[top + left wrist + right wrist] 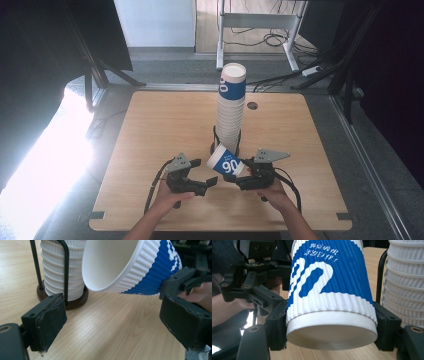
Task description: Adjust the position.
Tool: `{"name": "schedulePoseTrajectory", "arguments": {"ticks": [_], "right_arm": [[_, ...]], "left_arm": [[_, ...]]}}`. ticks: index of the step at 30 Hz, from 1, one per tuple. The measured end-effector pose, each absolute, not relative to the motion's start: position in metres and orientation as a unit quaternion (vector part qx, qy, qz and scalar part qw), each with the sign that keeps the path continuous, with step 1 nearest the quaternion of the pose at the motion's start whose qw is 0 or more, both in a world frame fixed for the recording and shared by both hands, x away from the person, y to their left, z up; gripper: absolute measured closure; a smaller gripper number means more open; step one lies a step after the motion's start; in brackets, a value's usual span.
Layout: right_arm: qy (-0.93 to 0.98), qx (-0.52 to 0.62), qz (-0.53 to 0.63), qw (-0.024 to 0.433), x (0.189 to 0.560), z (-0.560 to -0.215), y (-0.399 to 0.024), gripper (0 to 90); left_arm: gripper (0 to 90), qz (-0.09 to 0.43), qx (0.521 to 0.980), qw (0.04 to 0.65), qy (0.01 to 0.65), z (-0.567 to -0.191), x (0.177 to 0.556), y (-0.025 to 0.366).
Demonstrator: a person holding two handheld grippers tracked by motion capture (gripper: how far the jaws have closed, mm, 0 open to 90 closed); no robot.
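Your left claw (210, 183) stands wide apart with nothing between its pads, low over the tabletop (150, 125); the cup's open mouth hangs just ahead of it and a little above. Your right claw (235, 177) is clamped on the blue-and-white paper cup (226, 162) near its base, one pad on each side, the cup tipped so its rim points toward the left claw. Just beyond both claws rises the tall stack of cups (231, 107) in its black wire holder (65, 270). The cup looks very light, ribbed for grip, yet thin-walled and easy to crush. If the left claw takes it, close gently near the stiffer rolled rim, never mid-wall.
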State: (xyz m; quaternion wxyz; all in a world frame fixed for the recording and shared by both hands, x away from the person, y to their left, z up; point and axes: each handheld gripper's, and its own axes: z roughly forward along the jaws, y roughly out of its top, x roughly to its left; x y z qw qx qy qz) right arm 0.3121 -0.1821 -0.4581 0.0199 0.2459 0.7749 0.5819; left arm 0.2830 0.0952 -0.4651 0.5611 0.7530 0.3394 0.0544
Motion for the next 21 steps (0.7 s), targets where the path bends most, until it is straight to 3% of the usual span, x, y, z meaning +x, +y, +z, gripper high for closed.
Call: {"name": "schedulePoseTrajectory", "arguments": {"ticks": [21], "right_arm": [[0.766,0.238,0.595,0.043,0.3051,-0.4678,-0.1758,28.3]], "left_arm": [[7.3,-0.012,0.723,0.588,0.362,-0.4666,0.29,0.0912]]}}
